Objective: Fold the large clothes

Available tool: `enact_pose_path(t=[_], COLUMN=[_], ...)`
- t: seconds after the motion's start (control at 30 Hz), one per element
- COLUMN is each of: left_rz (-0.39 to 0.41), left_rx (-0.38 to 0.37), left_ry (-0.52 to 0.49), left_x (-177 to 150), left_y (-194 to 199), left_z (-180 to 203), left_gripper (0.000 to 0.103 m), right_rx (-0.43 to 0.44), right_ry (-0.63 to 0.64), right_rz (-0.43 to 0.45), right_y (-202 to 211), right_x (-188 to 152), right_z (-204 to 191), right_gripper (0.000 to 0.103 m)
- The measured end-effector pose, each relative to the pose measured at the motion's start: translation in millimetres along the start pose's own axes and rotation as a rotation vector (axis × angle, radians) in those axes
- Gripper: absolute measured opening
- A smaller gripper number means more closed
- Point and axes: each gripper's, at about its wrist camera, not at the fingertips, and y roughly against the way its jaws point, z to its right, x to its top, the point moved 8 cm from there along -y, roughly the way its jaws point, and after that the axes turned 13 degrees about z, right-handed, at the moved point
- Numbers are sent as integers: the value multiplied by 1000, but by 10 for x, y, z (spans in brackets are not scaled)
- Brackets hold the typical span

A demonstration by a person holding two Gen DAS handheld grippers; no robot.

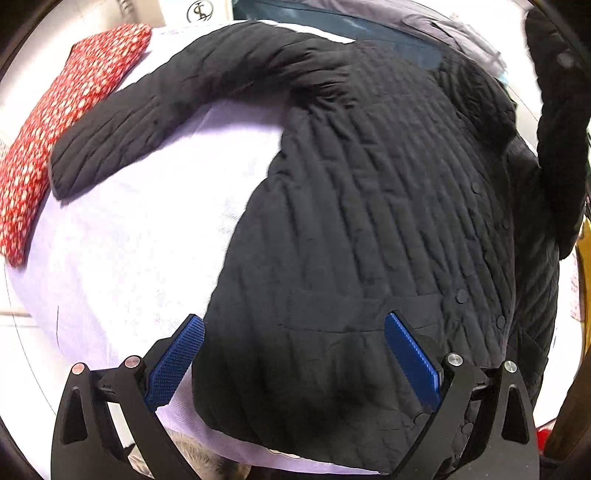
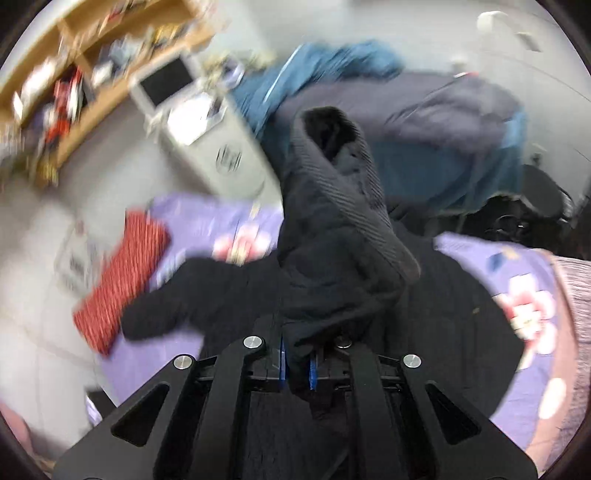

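My left tongs (image 1: 293, 354) stand wide, their blue pads (image 1: 177, 360) spread and touching nothing, hanging over the lower part of the black quilted jacket (image 1: 369, 221). The jacket lies flat ahead of them on a pale lilac sheet (image 1: 140, 258), snap buttons running down its front, one sleeve (image 1: 147, 122) stretched out up and to the left of the tongs. Beyond that sleeve, at the sheet's far left edge, lies a red cloth with white spots (image 1: 70, 122).

My right tongs (image 2: 297, 365) are pinched narrow on a fold of the same jacket; the other sleeve (image 2: 343, 206) rises from between the pads straight ahead, its ribbed cuff standing open at the top. Below and around them the rest of the jacket spreads over the sheet, which this view shows printed with pink flowers (image 2: 528, 310).

Past the lifted sleeve, a blue and grey heap of clothes (image 2: 424, 110) sits ahead and to the right. Ahead to the left stands a white cabinet (image 2: 207, 144) bearing a round emblem I cannot read through the blur, with a dark screen (image 2: 166, 79) on it, and farther left a wooden shelf (image 2: 74, 74) crowded with what may be books and boxes. The left view shows a similar round mark (image 1: 200, 10) at its top edge, letters unclear.
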Motion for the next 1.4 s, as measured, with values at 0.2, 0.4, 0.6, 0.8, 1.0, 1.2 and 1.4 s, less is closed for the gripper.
enact_pose_path(t=[0.2, 0.4, 0.6, 0.8, 1.0, 1.2, 1.4], left_rz=[-5, -13, -19, -21, 40, 86, 131], left_rx=[3, -13, -18, -29, -72, -134, -168], left_ry=[-19, -33, -67, -75, -169, -356, -498], left_x=[14, 107, 211, 280, 530, 859, 1224], left_y=[-54, -157, -265, -310, -247, -284, -455], left_z=[-50, 30, 136, 233, 589, 1252, 1962], left_gripper=[96, 96, 96, 96, 96, 96, 96], right_rx=[-22, -84, -133, -56, -305, -475, -449], right_ry=[103, 97, 106, 86, 28, -40, -70], right_rz=[-207, -272, -327, -289, -207, -254, -303], right_y=[-694, -922, -1042, -798, -406, -115, -159], right_x=[-869, -1106, -1160, -1187, -1167, -1472, -1629], right_z=[-321, -235, -268, -403, 423, 1234, 1362], right_gripper=[9, 28, 82, 82, 82, 82, 86])
